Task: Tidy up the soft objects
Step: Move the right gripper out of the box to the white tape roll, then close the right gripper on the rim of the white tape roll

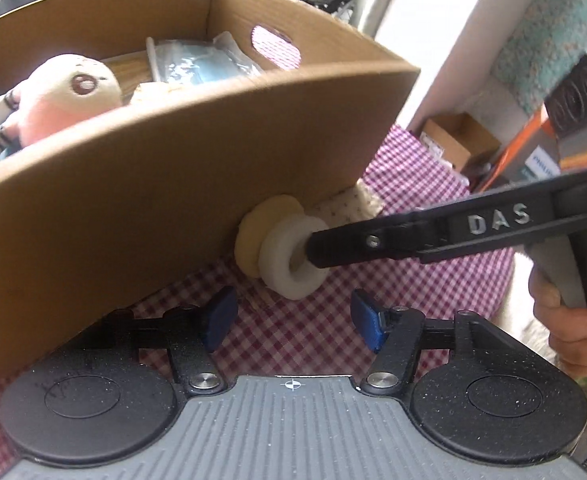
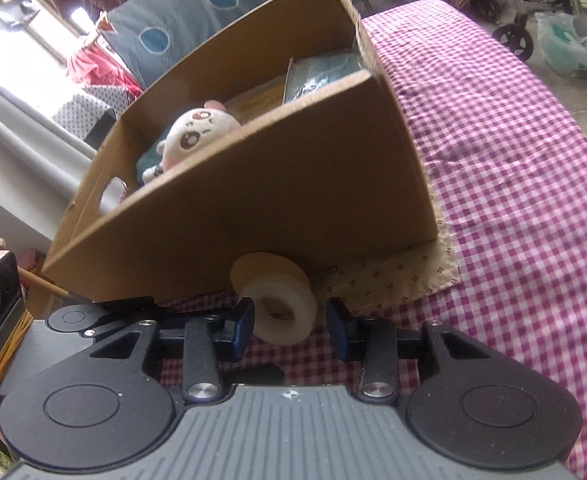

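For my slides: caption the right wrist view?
Right gripper straddles white foam ring beside cardboard box holding plush toy.

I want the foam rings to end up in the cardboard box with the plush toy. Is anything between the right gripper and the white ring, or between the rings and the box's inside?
Nothing blocks the right gripper: the white ring sits between its jaws. The box's near wall separates the rings from the inside.

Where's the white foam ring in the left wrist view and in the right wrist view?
Left wrist: white foam ring at centre, against the yellow ring.
Right wrist: white foam ring at lower centre, between the right gripper fingers.
Shared landmark: cardboard box behind it.
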